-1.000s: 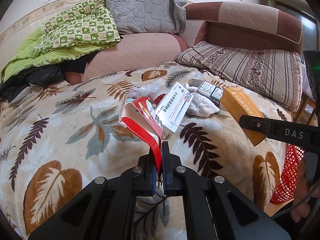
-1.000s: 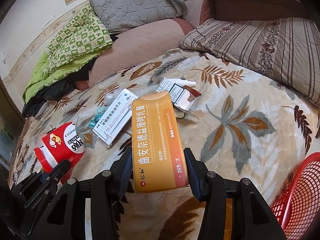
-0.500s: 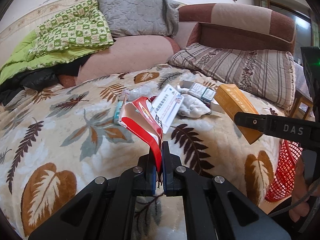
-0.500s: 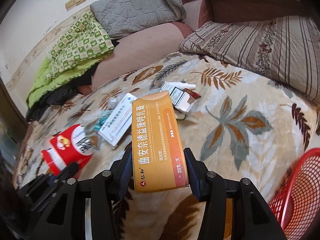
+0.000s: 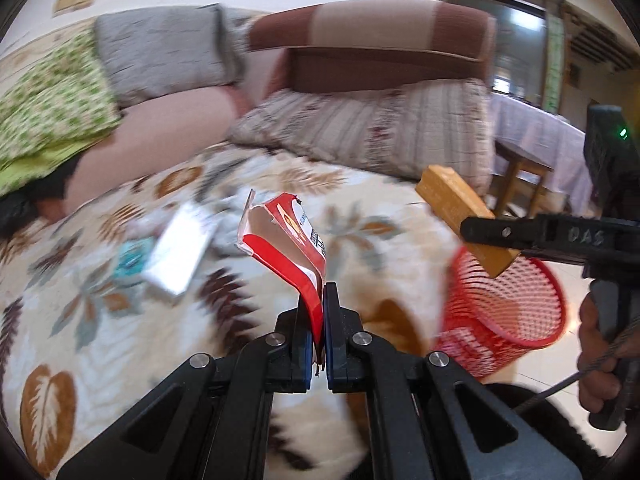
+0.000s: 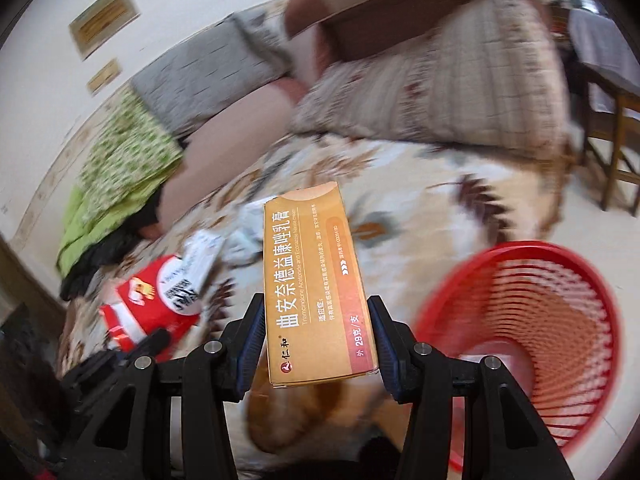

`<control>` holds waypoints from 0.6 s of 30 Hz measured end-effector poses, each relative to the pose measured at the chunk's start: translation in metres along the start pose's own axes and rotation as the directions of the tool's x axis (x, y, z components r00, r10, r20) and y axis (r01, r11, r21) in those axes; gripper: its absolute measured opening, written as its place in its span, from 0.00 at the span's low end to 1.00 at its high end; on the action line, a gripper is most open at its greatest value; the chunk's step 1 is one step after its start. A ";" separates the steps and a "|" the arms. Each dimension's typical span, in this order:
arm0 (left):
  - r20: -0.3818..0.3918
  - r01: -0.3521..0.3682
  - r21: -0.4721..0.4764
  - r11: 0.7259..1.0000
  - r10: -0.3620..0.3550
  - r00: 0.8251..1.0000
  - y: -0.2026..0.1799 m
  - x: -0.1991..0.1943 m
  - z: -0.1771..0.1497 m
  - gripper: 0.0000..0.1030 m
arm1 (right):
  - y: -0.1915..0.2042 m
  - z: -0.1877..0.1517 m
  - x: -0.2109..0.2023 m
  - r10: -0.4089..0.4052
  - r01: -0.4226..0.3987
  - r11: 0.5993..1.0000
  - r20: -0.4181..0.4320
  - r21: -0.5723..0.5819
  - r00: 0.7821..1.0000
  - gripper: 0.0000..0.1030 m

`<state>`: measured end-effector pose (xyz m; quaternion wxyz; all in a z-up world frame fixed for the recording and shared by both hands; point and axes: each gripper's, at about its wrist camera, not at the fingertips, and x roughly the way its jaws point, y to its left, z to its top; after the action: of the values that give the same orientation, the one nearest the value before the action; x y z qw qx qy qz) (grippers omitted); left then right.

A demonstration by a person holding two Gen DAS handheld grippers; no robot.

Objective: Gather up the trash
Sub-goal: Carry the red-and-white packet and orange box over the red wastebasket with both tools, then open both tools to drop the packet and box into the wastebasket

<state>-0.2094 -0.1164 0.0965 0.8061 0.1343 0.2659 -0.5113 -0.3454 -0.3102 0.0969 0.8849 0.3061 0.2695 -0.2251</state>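
Left tool (image 5: 319,322) pinches a torn red carton (image 5: 285,240), right tool (image 6: 317,340) clamps an orange ointment box (image 6: 316,288) near the seemingly empty red basket (image 6: 532,332); a white box (image 5: 180,252) and scraps remain on the bed (image 5: 100,320).

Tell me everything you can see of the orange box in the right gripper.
The orange box is a long, flat carton, apparently cardboard, printed with large dark Chinese characters, smaller white text and a "29" mark near its held end. It looks intact and closed. The right gripper is shut on its two long edges near one end; the far end points forward, above the leaf-print blanket. The red mesh basket lies just to its right, apart from it.
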 end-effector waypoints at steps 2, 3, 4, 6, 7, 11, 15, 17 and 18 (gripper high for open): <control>-0.009 0.049 0.028 0.998 -0.049 0.999 -0.022 0.005 0.010 0.04 | -0.025 0.004 -0.015 -0.026 0.024 0.998 0.025 0.053 0.999 0.52; -0.017 0.077 0.040 0.996 -0.076 0.997 -0.034 0.009 0.014 0.04 | -0.037 0.006 -0.020 -0.038 0.035 0.996 0.031 0.080 0.999 0.52; -0.026 0.100 0.050 0.994 -0.099 0.995 -0.045 0.013 0.019 0.04 | -0.048 0.008 -0.025 -0.054 0.049 0.993 0.037 0.108 0.998 0.52; -0.051 0.154 0.069 0.986 -0.151 0.987 -0.071 0.024 0.028 0.04 | -0.071 0.011 -0.035 -0.083 0.073 0.983 0.052 0.166 0.995 0.52; -0.061 0.174 0.076 0.982 -0.170 0.984 -0.081 0.028 0.031 0.04 | -0.081 0.012 -0.039 -0.094 0.082 0.979 0.058 0.189 0.994 0.52; -0.104 0.257 0.107 0.960 -0.246 0.964 -0.127 0.047 0.041 0.04 | -0.111 0.010 -0.049 -0.126 0.109 0.965 0.058 0.238 0.990 0.52; -0.156 0.297 0.113 0.948 -0.278 0.948 -0.155 0.068 0.044 0.04 | -0.130 0.004 -0.046 -0.128 0.114 0.955 0.035 0.272 0.991 0.54; -0.186 0.309 0.112 0.945 -0.285 0.940 -0.165 0.078 0.045 0.06 | -0.139 0.002 -0.043 -0.137 0.126 0.950 0.020 0.285 0.990 0.58; -0.195 0.304 0.113 0.946 -0.279 0.940 -0.168 0.081 0.046 0.14 | -0.142 0.001 -0.043 -0.144 0.132 0.946 0.019 0.295 0.989 0.64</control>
<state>-0.3192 -0.2737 0.0974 0.6830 0.1949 0.3163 -0.6289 -0.4575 -0.4017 0.0646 0.8171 0.4095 0.2363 -0.3298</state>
